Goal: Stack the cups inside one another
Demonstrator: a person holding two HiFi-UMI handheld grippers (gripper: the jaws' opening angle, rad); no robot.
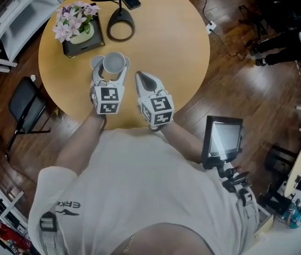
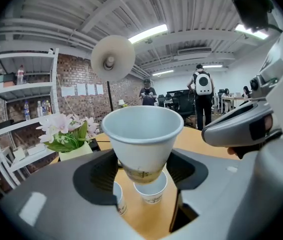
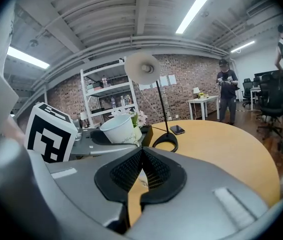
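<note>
Left gripper (image 1: 110,68) is gripping a white paper cup (image 2: 142,134) low on its wall, near the base. The cup is sitting upright, mouth up, and hanging clear of the round wooden table (image 1: 193,52), over the table's 6 o'clock edge. Right gripper (image 3: 142,159) is sitting just beside it at 3 o'clock with its jaws pressed together and nothing between them, so it's idling. Below the held cup, the left gripper view is showing two more paper cups standing on the table. The centre cup (image 2: 150,190) is almost straight under the held one. The second cup (image 2: 117,198) is at its 8 o'clock, half hidden behind the left jaw pad, and I can't tell if the two are touching. Further out, a flower box (image 1: 78,30) is sitting at the table's 10 o'clock, a black lamp base (image 1: 121,24) at 12, and a phone (image 1: 133,3) just past it. My read is that we're mid-carry, bringing the held cup over a table cup for nesting. For the next move I'm thinking: centre the base over the centre cup's mouth, keep the axis vertical, lower straight in, then open the jaws. The target is light and may be tipping or skating, so the right gripper could be steadying it, but it needs to open first.
</note>
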